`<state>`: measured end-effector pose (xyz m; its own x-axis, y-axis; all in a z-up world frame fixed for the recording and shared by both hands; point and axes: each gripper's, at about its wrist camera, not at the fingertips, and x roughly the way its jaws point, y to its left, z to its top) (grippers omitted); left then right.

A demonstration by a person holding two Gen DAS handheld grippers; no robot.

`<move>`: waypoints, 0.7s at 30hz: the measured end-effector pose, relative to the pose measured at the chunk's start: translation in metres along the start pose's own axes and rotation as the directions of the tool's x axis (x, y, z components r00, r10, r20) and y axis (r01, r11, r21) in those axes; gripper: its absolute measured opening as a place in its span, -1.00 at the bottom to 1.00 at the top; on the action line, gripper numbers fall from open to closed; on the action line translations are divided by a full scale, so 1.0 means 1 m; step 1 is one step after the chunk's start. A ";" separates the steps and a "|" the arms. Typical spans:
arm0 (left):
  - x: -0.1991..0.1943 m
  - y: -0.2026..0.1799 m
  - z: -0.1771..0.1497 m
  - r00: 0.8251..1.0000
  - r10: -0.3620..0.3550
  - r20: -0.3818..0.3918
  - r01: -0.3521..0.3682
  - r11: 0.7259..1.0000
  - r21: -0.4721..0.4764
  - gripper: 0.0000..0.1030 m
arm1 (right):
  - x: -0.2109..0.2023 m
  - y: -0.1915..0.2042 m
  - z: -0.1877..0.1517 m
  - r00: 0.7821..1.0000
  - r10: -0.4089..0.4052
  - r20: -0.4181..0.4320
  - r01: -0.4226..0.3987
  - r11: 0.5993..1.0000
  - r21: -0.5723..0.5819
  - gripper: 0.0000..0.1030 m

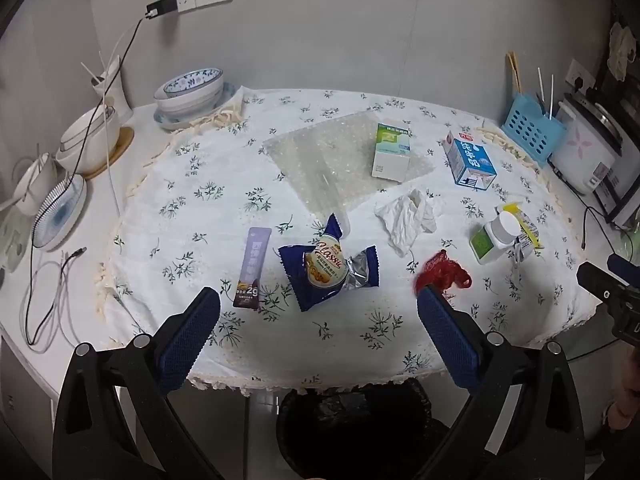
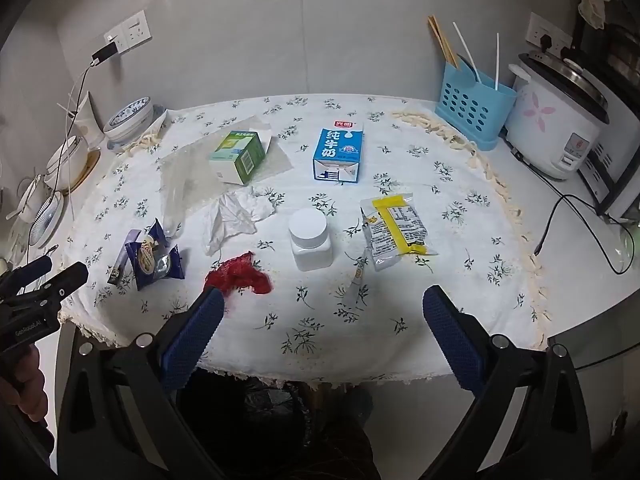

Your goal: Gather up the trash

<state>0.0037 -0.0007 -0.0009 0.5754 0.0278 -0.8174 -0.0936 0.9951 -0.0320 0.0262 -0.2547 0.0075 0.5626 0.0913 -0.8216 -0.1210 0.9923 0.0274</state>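
On floral tablecloth (image 1: 224,184), torn blue snack wrapper (image 1: 326,270), crumpled white tissue (image 1: 408,214); both tools gaping, empty.

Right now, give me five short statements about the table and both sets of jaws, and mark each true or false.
1. The left gripper holds the blue cookie wrapper. False: its jaws are open and empty, and the wrapper lies on the tablecloth.
2. The blue milk carton stands upright. True.
3. The white bottle has lost its cap. False: the cap is on.
4. The green and white box rests on a sheet of clear plastic. True.
5. The right gripper is shut on the red net scrap. False: its jaws are open, and the scrap lies on the cloth.
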 end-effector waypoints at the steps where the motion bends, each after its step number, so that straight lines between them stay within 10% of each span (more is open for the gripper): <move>1: 0.001 0.001 0.001 1.000 -0.004 -0.003 0.004 1.000 -0.003 0.88 | -0.001 0.000 -0.001 1.000 -0.002 -0.001 0.002 1.000 0.000 0.85; 21: -0.004 0.001 0.003 1.000 0.000 -0.003 0.000 1.000 -0.005 0.88 | -0.001 0.004 0.003 1.000 0.002 -0.008 -0.002 1.000 0.005 0.85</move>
<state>0.0038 0.0002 0.0041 0.5727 0.0278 -0.8193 -0.0982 0.9946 -0.0349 0.0279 -0.2509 0.0097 0.5561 0.0931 -0.8259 -0.1184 0.9924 0.0322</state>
